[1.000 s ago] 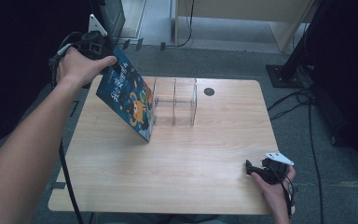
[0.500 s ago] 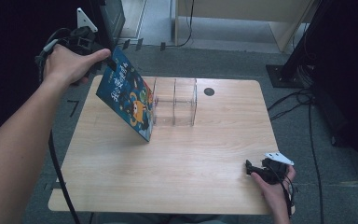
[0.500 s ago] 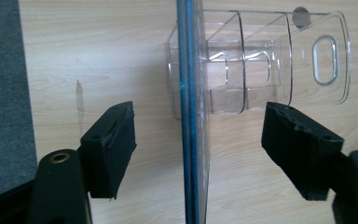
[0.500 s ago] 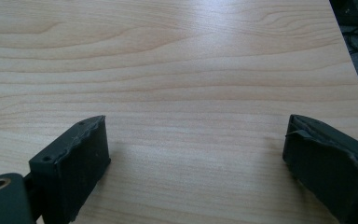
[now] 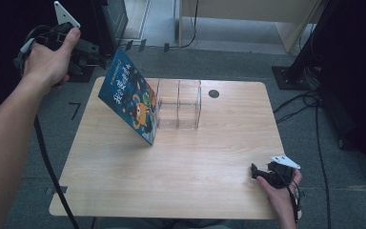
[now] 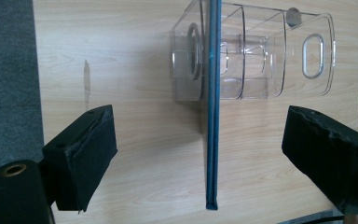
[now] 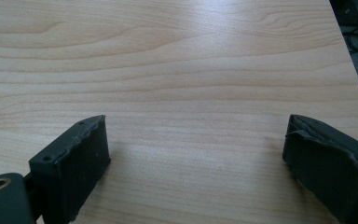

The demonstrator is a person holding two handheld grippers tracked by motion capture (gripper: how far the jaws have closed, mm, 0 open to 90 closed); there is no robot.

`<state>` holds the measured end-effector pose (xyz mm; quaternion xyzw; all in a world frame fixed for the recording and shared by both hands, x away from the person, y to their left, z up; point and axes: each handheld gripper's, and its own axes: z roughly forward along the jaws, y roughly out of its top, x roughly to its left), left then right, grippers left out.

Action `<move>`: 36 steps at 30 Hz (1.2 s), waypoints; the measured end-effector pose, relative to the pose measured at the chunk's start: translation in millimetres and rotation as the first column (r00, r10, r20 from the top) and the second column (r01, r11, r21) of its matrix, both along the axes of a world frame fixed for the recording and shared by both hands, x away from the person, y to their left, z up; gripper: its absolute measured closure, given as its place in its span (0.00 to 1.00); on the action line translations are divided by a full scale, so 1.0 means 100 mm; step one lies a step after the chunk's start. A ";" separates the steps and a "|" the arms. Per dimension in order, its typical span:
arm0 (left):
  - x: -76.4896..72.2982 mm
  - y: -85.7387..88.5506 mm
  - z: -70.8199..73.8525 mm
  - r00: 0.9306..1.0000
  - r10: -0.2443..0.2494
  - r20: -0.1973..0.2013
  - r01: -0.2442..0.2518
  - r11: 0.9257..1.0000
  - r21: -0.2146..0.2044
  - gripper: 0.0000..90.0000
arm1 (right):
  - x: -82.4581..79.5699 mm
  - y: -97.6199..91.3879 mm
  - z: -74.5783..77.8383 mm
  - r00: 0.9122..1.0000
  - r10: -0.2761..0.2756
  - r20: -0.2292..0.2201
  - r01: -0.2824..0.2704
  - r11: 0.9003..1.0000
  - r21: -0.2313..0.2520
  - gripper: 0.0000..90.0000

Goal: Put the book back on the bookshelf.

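Left gripper: my jaws had just been opening and stood wide apart, touching nothing.
Book: it stood tilted on the wooden table, leaning on the clear plastic organizer, just past my left jaws.
Right gripper: my jaws were wide apart, low over bare table near its right front corner.

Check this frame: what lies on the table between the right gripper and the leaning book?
Nothing: in the high view, bare wood separates the right gripper from the book, which leans on the clear organizer.
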<state>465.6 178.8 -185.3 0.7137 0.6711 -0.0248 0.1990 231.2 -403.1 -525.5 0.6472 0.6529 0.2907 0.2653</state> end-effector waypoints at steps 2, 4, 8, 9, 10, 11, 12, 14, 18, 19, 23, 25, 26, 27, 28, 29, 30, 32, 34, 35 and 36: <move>-0.02 0.04 0.03 1.000 0.006 0.005 -0.006 1.000 0.000 0.12 | 0.00 0.00 0.00 1.000 0.000 0.000 0.000 1.000 0.000 0.07; -0.04 0.11 0.05 1.000 0.020 0.011 -0.020 1.000 0.001 0.11 | 0.00 0.00 0.00 1.000 0.000 0.000 0.000 1.000 0.000 0.07; -0.08 0.22 0.08 0.999 0.039 0.025 -0.039 0.999 -0.004 0.10 | 0.00 0.00 0.00 1.000 0.000 0.001 0.000 1.000 -0.001 0.07; -0.09 0.26 0.09 0.999 0.043 0.031 -0.043 0.999 -0.005 0.11 | 0.00 0.00 0.00 1.000 0.000 0.000 0.000 1.000 -0.001 0.07; -0.10 0.28 0.10 0.998 0.044 0.034 -0.044 0.999 -0.009 0.11 | 0.00 0.00 0.00 1.000 0.000 0.000 0.000 1.000 -0.001 0.07; -0.11 0.31 0.10 0.998 0.047 0.035 -0.047 0.999 -0.014 0.11 | 0.00 0.00 0.00 1.000 0.000 0.000 0.000 1.000 -0.001 0.07; -0.11 0.33 0.11 0.998 0.051 0.034 -0.051 0.999 -0.011 0.11 | 0.00 0.00 0.00 1.000 0.000 0.000 0.000 1.000 -0.001 0.07; -0.13 0.38 0.11 0.998 0.058 0.035 -0.058 0.998 -0.003 0.11 | 0.00 0.00 0.00 1.000 0.000 0.000 0.000 1.000 -0.001 0.07; -0.15 0.45 0.09 0.997 0.068 0.035 -0.069 0.998 0.005 0.11 | 0.00 0.00 0.00 1.000 0.000 0.000 0.000 1.000 -0.001 0.07; -0.16 0.46 0.07 0.997 0.070 0.032 -0.071 0.997 0.007 0.11 | 0.00 0.00 0.00 1.000 -0.001 0.001 0.001 1.000 -0.001 0.07; -0.17 0.51 -0.03 0.997 0.072 0.027 -0.072 0.997 0.007 0.11 | 0.00 0.00 0.00 1.000 0.000 0.000 0.000 1.000 -0.001 0.07; -0.17 0.52 -0.11 0.997 0.074 0.025 -0.074 0.997 0.002 0.11 | 0.00 0.00 0.00 1.000 -0.001 0.001 0.001 1.000 -0.001 0.07; -0.17 0.53 -0.14 0.997 0.076 0.024 -0.076 0.997 0.003 0.11 | 0.00 0.00 0.00 1.000 0.000 0.001 0.000 1.000 -0.001 0.07; -0.17 0.54 -0.18 0.997 0.075 0.018 -0.075 0.997 0.007 0.11 | 0.00 0.00 0.00 1.000 -0.001 0.001 0.001 1.000 -0.001 0.07; -0.17 0.54 -0.22 0.997 0.078 0.017 -0.079 0.997 0.003 0.11 | 0.00 0.00 0.00 1.000 0.000 0.000 0.000 1.000 -0.001 0.07; -0.17 0.55 -0.25 0.997 0.078 0.012 -0.078 0.997 0.000 0.11 | 0.00 0.00 0.00 1.000 -0.001 0.001 0.001 1.000 -0.001 0.07; -0.17 0.56 -0.29 0.997 0.077 0.009 -0.077 0.997 0.002 0.11 | 0.00 0.00 0.00 1.000 -0.001 0.001 0.001 1.000 -0.001 0.07; -0.17 0.57 -0.36 0.997 0.078 0.003 -0.078 0.997 0.002 0.11 | 0.00 0.00 0.00 1.000 -0.001 0.001 0.001 1.000 -0.001 0.07; -0.18 0.57 -0.44 0.998 0.070 -0.005 -0.070 0.998 -0.001 0.11 | 0.00 0.00 0.00 1.000 -0.001 0.000 0.001 1.000 -0.001 0.07; -0.19 0.57 -0.48 0.998 0.067 -0.008 -0.067 0.998 -0.003 0.11 | 0.00 0.00 0.00 1.000 -0.001 0.000 0.001 1.000 -0.001 0.07; -0.19 0.57 -0.51 0.998 0.066 -0.007 -0.066 0.998 -0.005 0.11 | 0.00 0.00 0.00 1.000 0.000 0.001 0.000 1.000 -0.002 0.07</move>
